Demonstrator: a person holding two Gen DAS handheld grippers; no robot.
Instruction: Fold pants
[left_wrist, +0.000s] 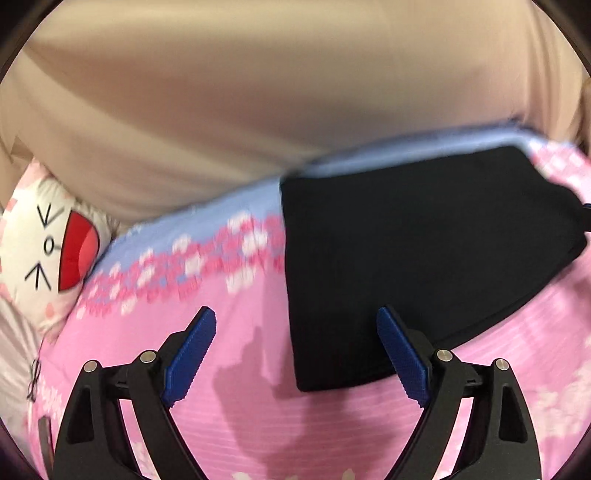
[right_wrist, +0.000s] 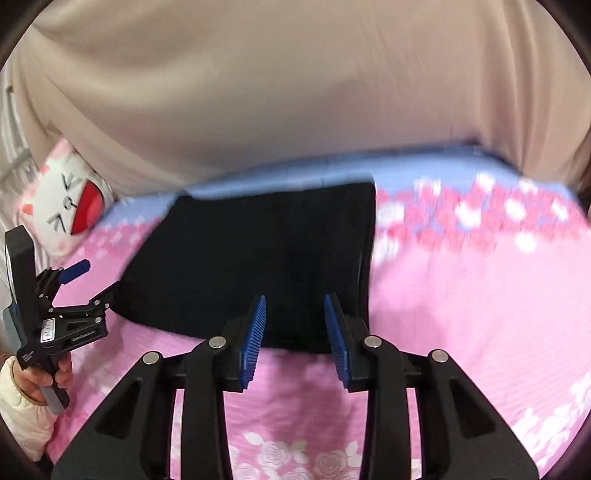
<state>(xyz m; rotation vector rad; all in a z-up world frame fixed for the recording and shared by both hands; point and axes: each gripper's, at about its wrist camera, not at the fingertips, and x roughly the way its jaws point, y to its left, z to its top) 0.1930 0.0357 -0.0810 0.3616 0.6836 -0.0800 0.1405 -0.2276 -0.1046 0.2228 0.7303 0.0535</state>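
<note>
Pants lie folded on the bed, a flat black block with straight edges and squared corners. No legs or waistband show; the cloth reads as plain black, smooth, with a soft ridge running up near its right edge in my right view. There the right edge looks doubled, one layer lying just inside another. In my left view the pants sit to the right of centre, the near corner just ahead of my right finger, the far end close to the blue band of the sheet.

My left hand-held gripper is spread wide, its blue pads well apart and holding nothing. It hovers over the pink sheet beside the left edge of the pants. From the right camera I see that same left hand-held gripper at the pants' left side, jaws apart, with my hand on its grip.

My right hand-held gripper is parted too, more narrowly, with a clear gap between the pads. It is empty, and it points at the near edge of the pants.

The sheet has white and pink blossoms and roses. A cat-face pillow lies at the far left, against a beige curtain. Both views are blurred.
</note>
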